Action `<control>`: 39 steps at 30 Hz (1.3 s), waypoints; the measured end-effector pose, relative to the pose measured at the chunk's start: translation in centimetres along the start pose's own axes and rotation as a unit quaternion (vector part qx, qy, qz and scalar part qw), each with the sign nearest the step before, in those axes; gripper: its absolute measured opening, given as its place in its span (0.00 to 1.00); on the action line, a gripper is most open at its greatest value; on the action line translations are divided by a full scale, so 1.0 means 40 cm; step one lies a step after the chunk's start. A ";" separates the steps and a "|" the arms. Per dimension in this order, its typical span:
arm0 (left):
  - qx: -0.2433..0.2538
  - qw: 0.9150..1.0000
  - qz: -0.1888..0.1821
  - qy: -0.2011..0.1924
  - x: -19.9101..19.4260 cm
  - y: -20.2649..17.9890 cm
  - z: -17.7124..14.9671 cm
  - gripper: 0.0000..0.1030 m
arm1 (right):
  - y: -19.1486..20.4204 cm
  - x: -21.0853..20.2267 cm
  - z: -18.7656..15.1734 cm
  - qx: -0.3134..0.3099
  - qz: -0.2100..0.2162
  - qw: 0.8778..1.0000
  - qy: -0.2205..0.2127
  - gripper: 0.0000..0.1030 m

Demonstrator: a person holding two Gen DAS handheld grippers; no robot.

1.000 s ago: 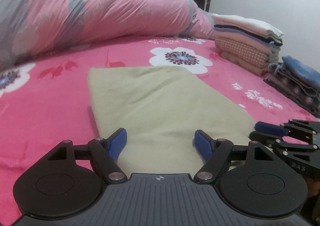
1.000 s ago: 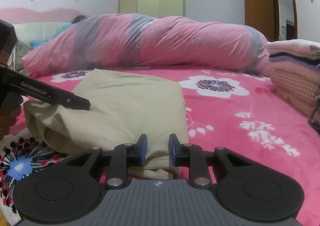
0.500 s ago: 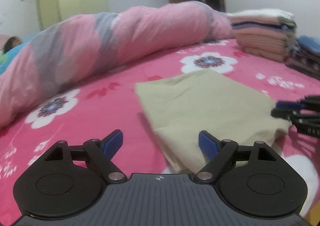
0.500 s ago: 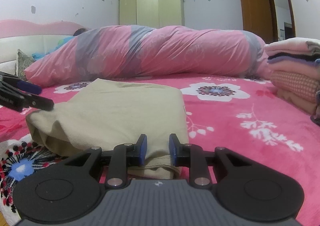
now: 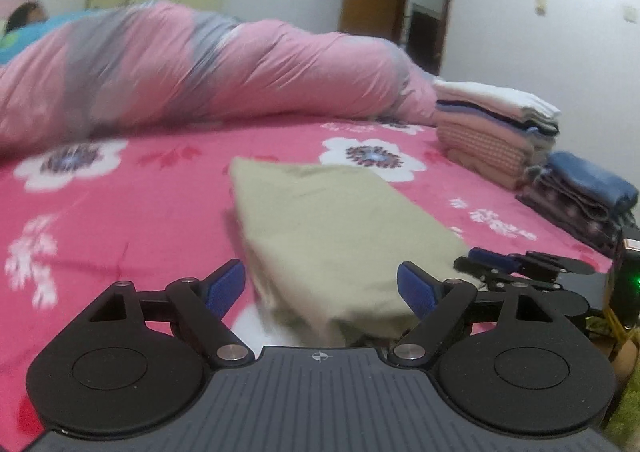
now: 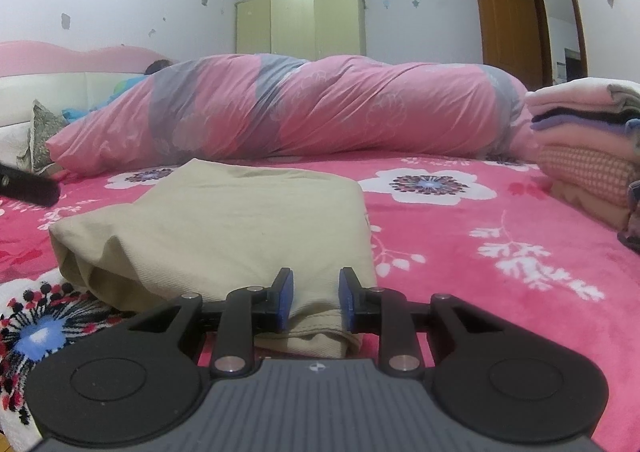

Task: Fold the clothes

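One folded beige cotton garment (image 6: 248,223) lies on the pink flowered bed (image 6: 460,252), with two hand-held grippers at its near edge.

The left hand-held gripper (image 5: 322,286) is spread wide over the garment's near left corner, gripping nothing. The right hand-held gripper (image 6: 316,300) has its blue pads narrowed around the near right corner; whether they actually pinch it is unclear. One rolled pink-and-grey duvet (image 6: 320,107) lies far across the bed. Two stacks of folded clothes (image 5: 496,131) sit at the right.

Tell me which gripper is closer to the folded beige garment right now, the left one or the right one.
Right. The right gripper is shut on the beige garment's near corner. The left gripper is open, with the garment's near end between its spread fingers, not pinched.
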State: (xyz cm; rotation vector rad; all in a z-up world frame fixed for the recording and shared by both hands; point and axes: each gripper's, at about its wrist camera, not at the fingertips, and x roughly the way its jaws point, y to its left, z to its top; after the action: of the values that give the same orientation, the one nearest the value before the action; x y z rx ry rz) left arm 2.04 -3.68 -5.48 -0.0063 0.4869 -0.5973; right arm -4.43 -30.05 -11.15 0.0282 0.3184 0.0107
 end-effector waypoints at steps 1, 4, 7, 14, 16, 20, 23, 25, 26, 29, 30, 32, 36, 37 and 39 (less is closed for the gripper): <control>-0.007 1.000 0.000 0.000 -0.006 0.001 -0.009 0.81 | 0.000 0.000 0.000 -0.001 -0.001 1.000 0.000 0.26; -0.014 1.000 0.010 -0.003 -0.027 -0.005 -0.027 0.81 | 0.000 0.001 0.000 -0.003 -0.003 1.000 0.001 0.27; -0.008 1.000 0.016 -0.008 -0.044 -0.018 -0.016 0.81 | -0.003 0.002 0.000 0.002 -0.003 1.000 0.004 0.28; 0.057 0.998 0.026 -0.026 0.014 -0.104 0.071 0.82 | -0.075 0.017 0.003 0.110 0.013 0.993 0.037 0.55; 0.073 0.996 0.042 -0.013 0.062 -0.132 0.079 0.82 | -0.098 0.022 0.005 0.148 0.020 0.988 0.047 0.55; 0.081 0.993 0.085 0.025 0.157 -0.148 0.101 0.82 | -0.072 0.025 0.041 0.108 0.002 0.992 0.067 0.56; 0.070 0.990 0.116 0.047 0.193 -0.131 0.119 0.82 | -0.064 0.022 0.081 0.083 -0.007 0.994 0.077 0.56; 0.062 0.987 0.137 0.058 0.214 -0.118 0.126 0.83 | -0.058 0.013 0.120 0.065 -0.024 0.996 0.062 0.56; 0.058 0.986 0.146 0.062 0.221 -0.113 0.127 0.83 | -0.055 0.013 0.140 0.059 -0.027 0.996 0.053 0.56; 0.045 0.984 0.157 0.074 0.242 -0.103 0.124 0.83 | -0.039 0.032 0.194 0.041 -0.019 0.998 0.038 0.56; 0.042 0.983 0.158 0.079 0.249 -0.101 0.120 0.83 | -0.031 0.051 0.207 0.032 -0.018 0.999 0.038 0.56; 0.040 0.982 0.159 0.093 0.266 -0.104 0.119 0.83 | -0.019 0.094 0.224 0.016 -0.019 0.999 0.044 0.55; 0.023 0.979 0.164 0.117 0.291 -0.099 0.109 0.83 | -0.009 0.194 0.231 0.002 -0.014 0.997 0.069 0.48; 0.016 0.979 0.164 0.122 0.297 -0.097 0.109 0.83 | -0.006 0.222 0.222 -0.006 -0.008 0.996 0.090 0.48; 0.009 0.978 0.162 0.127 0.301 -0.093 0.110 0.84 | 0.001 0.284 0.199 -0.027 0.013 0.989 0.147 0.48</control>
State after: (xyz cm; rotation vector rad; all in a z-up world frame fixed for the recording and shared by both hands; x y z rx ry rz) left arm 10.59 -13.87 -6.32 0.1667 0.7145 -0.2819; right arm 8.87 -30.05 -7.14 -0.0235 0.6131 0.0499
